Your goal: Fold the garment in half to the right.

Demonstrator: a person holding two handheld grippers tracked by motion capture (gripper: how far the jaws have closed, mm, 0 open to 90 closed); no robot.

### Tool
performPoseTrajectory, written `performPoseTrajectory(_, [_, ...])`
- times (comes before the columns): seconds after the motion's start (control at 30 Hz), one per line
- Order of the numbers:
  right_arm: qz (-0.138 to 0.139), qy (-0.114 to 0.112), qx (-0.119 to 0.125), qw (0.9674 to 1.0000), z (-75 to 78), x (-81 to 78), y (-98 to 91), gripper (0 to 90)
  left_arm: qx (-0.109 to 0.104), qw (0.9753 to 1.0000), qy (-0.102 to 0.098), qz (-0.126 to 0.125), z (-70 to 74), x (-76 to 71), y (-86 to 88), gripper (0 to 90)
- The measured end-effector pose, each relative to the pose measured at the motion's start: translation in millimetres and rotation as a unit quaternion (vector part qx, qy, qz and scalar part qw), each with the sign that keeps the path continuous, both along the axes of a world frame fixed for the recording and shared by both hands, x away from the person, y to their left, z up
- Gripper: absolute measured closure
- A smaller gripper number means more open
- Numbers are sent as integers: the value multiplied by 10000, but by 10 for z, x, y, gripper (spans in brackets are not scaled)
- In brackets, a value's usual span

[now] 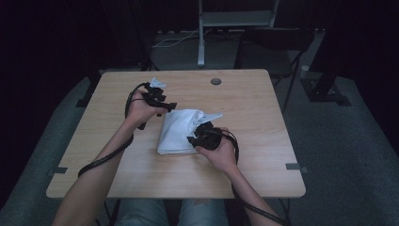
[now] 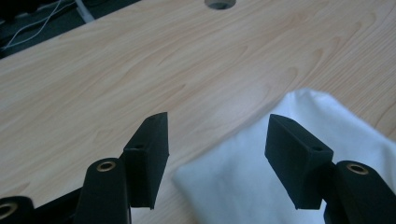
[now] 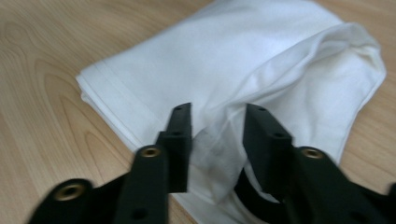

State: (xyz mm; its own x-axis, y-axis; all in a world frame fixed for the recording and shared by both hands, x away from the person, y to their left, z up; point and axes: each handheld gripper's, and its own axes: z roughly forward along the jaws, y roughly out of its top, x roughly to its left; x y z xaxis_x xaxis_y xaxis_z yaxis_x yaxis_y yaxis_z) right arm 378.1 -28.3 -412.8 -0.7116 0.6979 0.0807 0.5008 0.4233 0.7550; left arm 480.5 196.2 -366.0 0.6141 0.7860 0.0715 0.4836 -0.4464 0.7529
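- While the white cloth (image 1: 179, 132) lay folded near the middle of the wooden table (image 1: 254, 122), a person held a black gripper in each hand.
- The cloth was a soft, thick bundle, with one loose pointy corner sticking out at its far right side in the high view.
- The left gripper (image 1: 162, 104) was at the far left corner of the cloth in the high view, just by its edge.
- In the left gripper view, the left gripper (image 2: 217, 151) had its jaws standing wide apart.
- Nothing was pinched between those jaws. Bare table showed in the gap, and the edge of the cloth (image 2: 280, 186) lay under the one jaw on the right.
- The right gripper (image 1: 197, 136) was on the near right side of the cloth in the high view.
- In the right gripper view, the right gripper (image 3: 217, 135) had its jaws closer together, with a fold of the cloth (image 3: 243, 60) standing up between them.
- I could not tell if the pads were pressing on that fold or just sitting beside it.
- The rest of the cloth lay flat on the table in front of the right gripper, with a neat hem along its left edge in that view.
- A black cable (image 1: 103, 157) ran from the left gripper back along the person's arm.
- A small round hole (image 1: 216, 81) was in the table near its far edge, well apart from the cloth.
- A dark chair (image 1: 275, 49) stood on the floor past the far side of the table.
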Motion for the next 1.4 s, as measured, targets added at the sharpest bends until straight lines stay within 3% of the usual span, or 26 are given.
performPoseTrajectory(0.2, [-32, 11, -48, 10000, -9, 0, -25, 803, -1, 10000, 0, 16, -77, -68, 154, 397])
performPoseTrajectory(0.7, [-155, -84, -78, 9998, 72, -144, -265, 830, -53, 10000, -44, 27, -157, -175, 309, 393])
performPoseTrajectory(0.9, [-121, -112, -348, 9993, 49, -200, -287, 803, -20, 10000, -70, 34, -149, -193, 340, 392])
performPoseTrajectory(1.07, [-167, -119, -570, 9982, 65, -217, -306, 713, -10, 9999, -117, 31, -138, -223, 373, 392])
performPoseTrajectory(1.27, [-372, -512, -423, 9971, 283, -217, -305, 649, -17, 9997, -233, -26, -123, -315, 372, 392])
performPoseTrajectory(1.33, [-316, -549, -464, 9969, 308, -196, -262, 646, 14, 9996, -255, -91, -136, -370, 361, 391])
performPoseTrajectory(1.4, [-305, -425, -644, 9966, 237, -148, -235, 646, 12, 9995, -275, -132, -152, -422, 360, 389])
